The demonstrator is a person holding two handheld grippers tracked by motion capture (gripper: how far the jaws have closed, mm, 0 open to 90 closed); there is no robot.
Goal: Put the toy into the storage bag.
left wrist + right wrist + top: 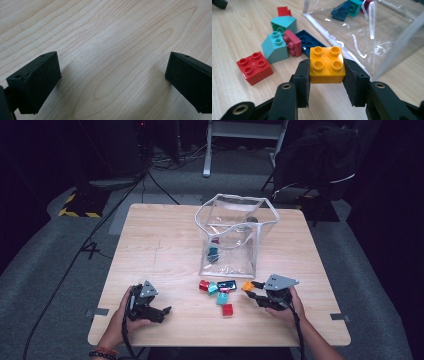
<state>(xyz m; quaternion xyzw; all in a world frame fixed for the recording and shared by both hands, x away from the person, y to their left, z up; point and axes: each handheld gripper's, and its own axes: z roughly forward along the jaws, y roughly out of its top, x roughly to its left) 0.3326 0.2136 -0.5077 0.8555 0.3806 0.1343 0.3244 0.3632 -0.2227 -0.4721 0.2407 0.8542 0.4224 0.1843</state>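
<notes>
Between the two black jaws of my right gripper (326, 75) sits an orange block (327, 65), bumps up. The jaws press on its two sides, so I am pinching it. It is just beside the clear bag (372, 37), by the bag's front bottom edge.

Near the orange block lie more blocks: a red block (254, 68), a teal block (274, 48), a pink block (293, 45) touching the teal one, and a dark blue flat block (309, 42) next to the bag. Some blocks are inside the bag (235, 235) too.

My left gripper (159, 312) rests on the wooden table (160, 245), well apart from the bag. Its jaws are spread wide, with bare wood between them.
</notes>
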